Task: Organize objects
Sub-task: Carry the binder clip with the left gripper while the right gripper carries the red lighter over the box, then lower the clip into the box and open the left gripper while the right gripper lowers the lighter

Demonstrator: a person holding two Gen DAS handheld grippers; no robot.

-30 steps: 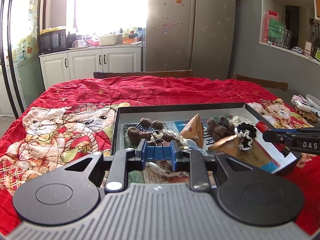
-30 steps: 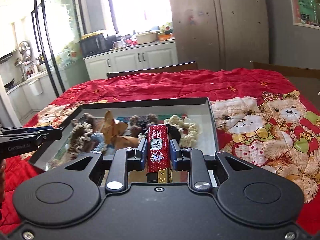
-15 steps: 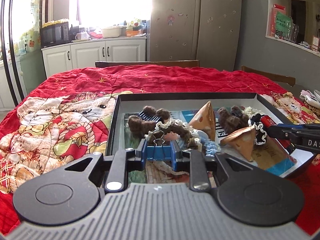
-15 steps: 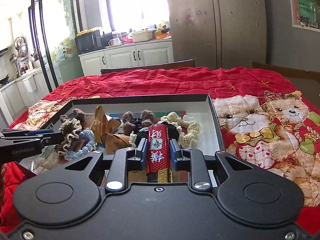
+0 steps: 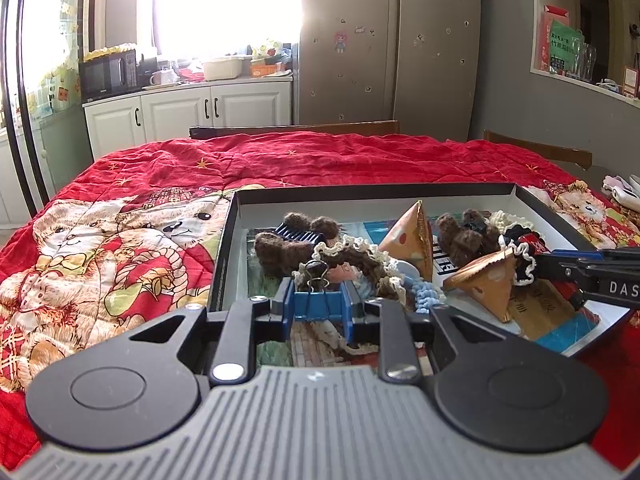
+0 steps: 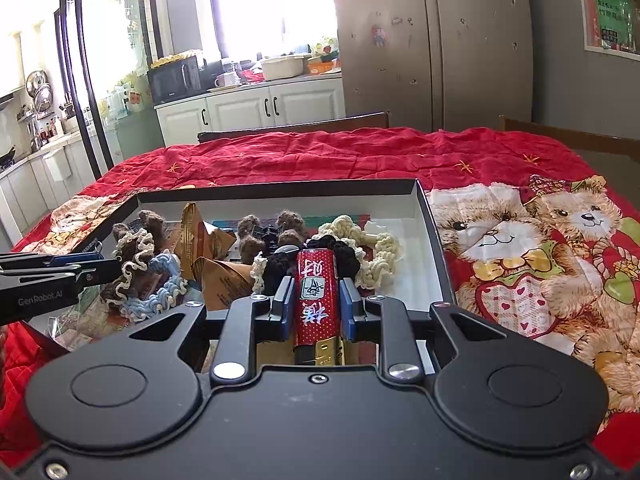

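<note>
A black tray with a white inside (image 5: pixel 372 191) (image 6: pixel 434 240) lies on the red quilt and holds brown fuzzy hair clips (image 5: pixel 280 246), crocheted scrunchies (image 6: pixel 372 240) and brown paper cones (image 5: pixel 412 232). My left gripper (image 5: pixel 318 300) is shut on a blue binder clip (image 5: pixel 316 305) over the tray's near left part. My right gripper (image 6: pixel 314 300) is shut on a red lighter with silver characters (image 6: pixel 316 292) over the tray's near right part. Each gripper also shows in the other's view, at the right edge (image 5: pixel 592 276) and the left edge (image 6: pixel 60 276).
A red teddy-bear quilt (image 5: pixel 120 240) (image 6: pixel 540 248) covers the table. Wooden chair backs (image 5: pixel 296 129) stand at the far side. Kitchen cabinets (image 5: pixel 188 112) and a fridge (image 5: pixel 392 40) are behind. Small white items (image 5: pixel 624 194) lie at the far right.
Both grippers have moved forward and lower over the tray, each still holding its object. The tray contents look nearer.
</note>
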